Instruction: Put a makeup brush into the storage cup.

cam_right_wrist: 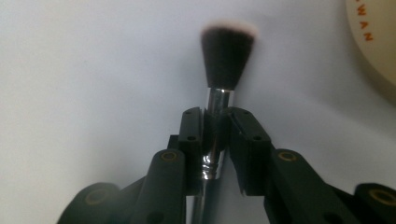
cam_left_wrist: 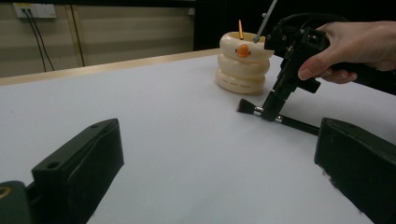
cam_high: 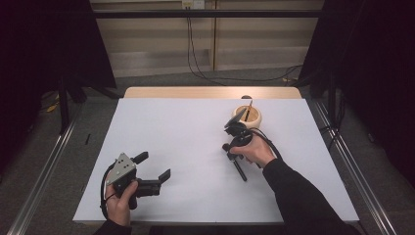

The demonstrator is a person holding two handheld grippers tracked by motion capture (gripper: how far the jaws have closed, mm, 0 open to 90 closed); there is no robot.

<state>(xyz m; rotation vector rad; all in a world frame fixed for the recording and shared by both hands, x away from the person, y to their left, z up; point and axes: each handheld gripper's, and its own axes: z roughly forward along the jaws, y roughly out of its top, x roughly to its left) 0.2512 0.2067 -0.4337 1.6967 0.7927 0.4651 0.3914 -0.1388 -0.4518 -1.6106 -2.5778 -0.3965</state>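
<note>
A black makeup brush point(cam_high: 239, 171) with a silver ferrule lies on the white table point(cam_high: 186, 142), its bristles point(cam_left_wrist: 245, 107) pointing toward the cup. My right gripper point(cam_high: 231, 154) comes down on it from above and is shut on the ferrule point(cam_right_wrist: 218, 100). In the right gripper view the dark bristles point(cam_right_wrist: 227, 56) stick out past the jaws. A cream ringed cup point(cam_high: 246, 116) with an orange dot point(cam_left_wrist: 242, 50) stands just beyond. It holds an orange stick point(cam_left_wrist: 240, 29) and a thin grey rod. My left gripper point(cam_high: 154, 165) rests open at the near left, with nothing between its jaws.
The cup's wall point(cam_right_wrist: 373, 42) is close on the right in the right gripper view. Bare white tabletop spreads between the two grippers point(cam_left_wrist: 187, 130). A wooden strip point(cam_high: 210, 92) edges the far side. Metal rails point(cam_high: 44, 171) run along both sides on the floor.
</note>
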